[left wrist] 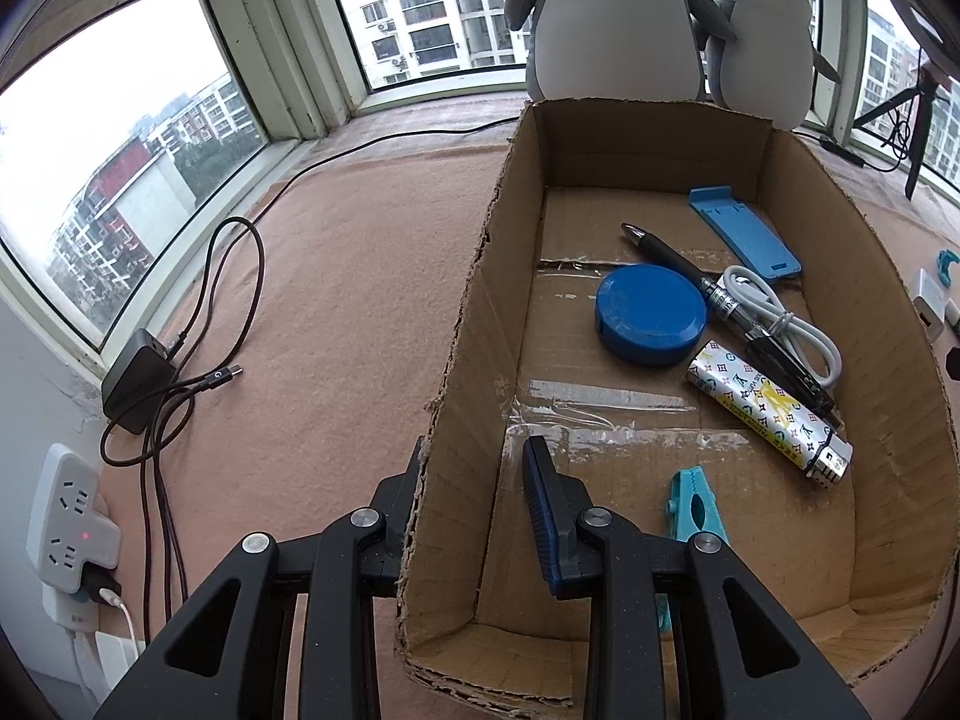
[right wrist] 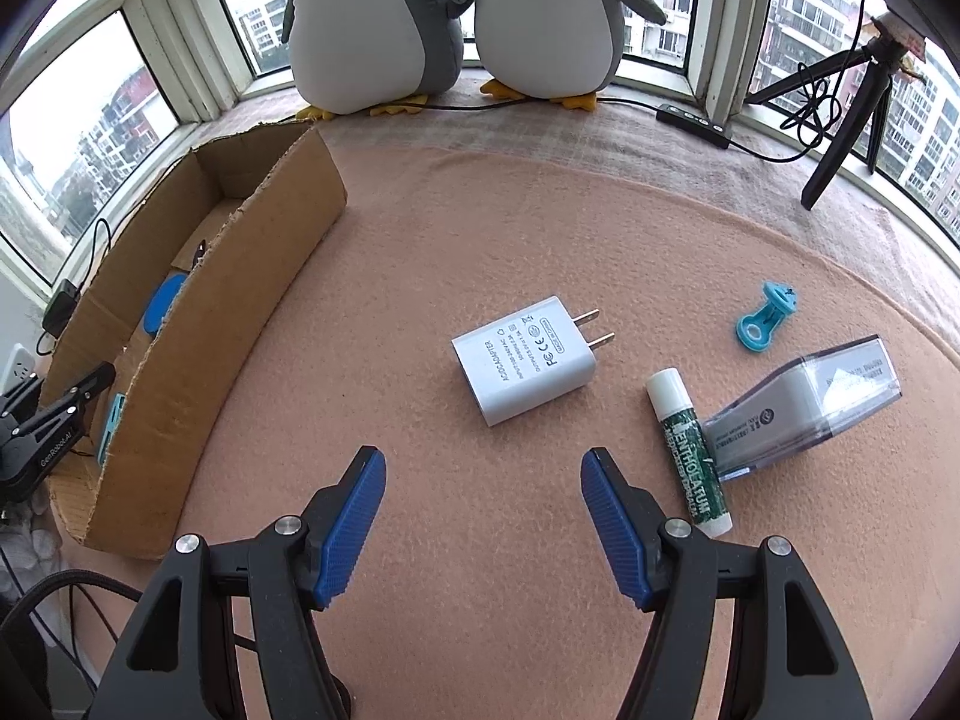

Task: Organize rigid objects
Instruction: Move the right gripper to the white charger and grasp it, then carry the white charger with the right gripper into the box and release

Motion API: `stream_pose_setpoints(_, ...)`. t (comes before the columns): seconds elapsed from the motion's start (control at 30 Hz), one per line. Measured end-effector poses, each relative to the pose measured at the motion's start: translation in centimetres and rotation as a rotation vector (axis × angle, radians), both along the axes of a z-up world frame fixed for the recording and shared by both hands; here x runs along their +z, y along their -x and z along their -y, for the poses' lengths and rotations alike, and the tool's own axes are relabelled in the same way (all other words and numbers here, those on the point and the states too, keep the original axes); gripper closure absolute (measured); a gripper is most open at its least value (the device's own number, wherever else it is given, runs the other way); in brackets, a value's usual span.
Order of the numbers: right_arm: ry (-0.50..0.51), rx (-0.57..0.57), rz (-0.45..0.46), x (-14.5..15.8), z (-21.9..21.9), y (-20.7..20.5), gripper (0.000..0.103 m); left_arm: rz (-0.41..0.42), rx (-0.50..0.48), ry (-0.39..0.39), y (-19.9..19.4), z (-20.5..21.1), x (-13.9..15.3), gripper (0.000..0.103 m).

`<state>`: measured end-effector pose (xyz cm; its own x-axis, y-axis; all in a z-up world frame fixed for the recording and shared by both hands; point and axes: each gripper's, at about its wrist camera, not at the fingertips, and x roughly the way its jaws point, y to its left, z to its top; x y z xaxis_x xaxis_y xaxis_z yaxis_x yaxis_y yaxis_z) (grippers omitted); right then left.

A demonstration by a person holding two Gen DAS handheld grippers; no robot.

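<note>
Cardboard box (left wrist: 456, 324) wall is being pinched by the left claw (left wrist: 474, 468), steadying it. Right claw (right wrist: 483, 480) is hovering spread just short of the adapter (right wrist: 525, 360) on the blanket (right wrist: 480, 228); next it needs lowering and closing.

We read "AC/DC ADAPTER" and "FC" on the white charger (right wrist: 523, 360), and "MENTHOLATUM" on the lip balm tube (right wrist: 690, 456).

Two plush penguins (right wrist: 372, 18) (right wrist: 543, 12) are counted, and one cardboard box (left wrist: 888, 324). Six items are seen inside it, four on the blanket (right wrist: 480, 228).
</note>
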<state>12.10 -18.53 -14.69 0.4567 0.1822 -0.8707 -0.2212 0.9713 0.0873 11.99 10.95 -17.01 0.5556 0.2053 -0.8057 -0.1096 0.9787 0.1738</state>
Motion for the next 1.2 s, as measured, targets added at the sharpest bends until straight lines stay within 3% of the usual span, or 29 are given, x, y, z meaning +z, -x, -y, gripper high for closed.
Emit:
stream_pose_setpoints(0.27,-0.077,-0.04,-0.014,-0.2,0.6,-1.4,0.039,0.001,0.001,0.001,0.0,0.0,0.0,0.073)
stream_pose_setpoints(0.57,-0.197,-0.14,-0.089,-1.2,1.3,-3.8,0.039,0.002,0.002,0.003,-0.1,0.0,0.0,0.073)
stream_pose_setpoints(0.73,-0.206,-0.179,-0.092,-1.3,1.2,-5.1,0.039,0.002,0.003,0.003,-0.1,0.0,0.0,0.073)
stream_pose_setpoints(0.9,-0.165,-0.188,-0.085,-1.4,0.3,-6.3,0.039,0.002,0.003,0.004,-0.1,0.0,0.0,0.073)
stream_pose_setpoints(1.07,-0.043,-0.148,-0.066,-1.4,-1.7,-6.7,0.04,0.002,0.003,0.005,-0.1,0.0,0.0,0.073)
stream_pose_setpoints(1.13,0.017,-0.13,-0.052,-1.5,-2.4,-6.8,0.047,0.002,0.003,0.005,-0.1,0.0,0.0,0.073)
stream_pose_setpoints(1.2,0.052,-0.115,-0.043,-1.5,-2.7,-6.7,0.061,0.002,0.003,0.005,-0.1,0.0,-0.1,0.073)
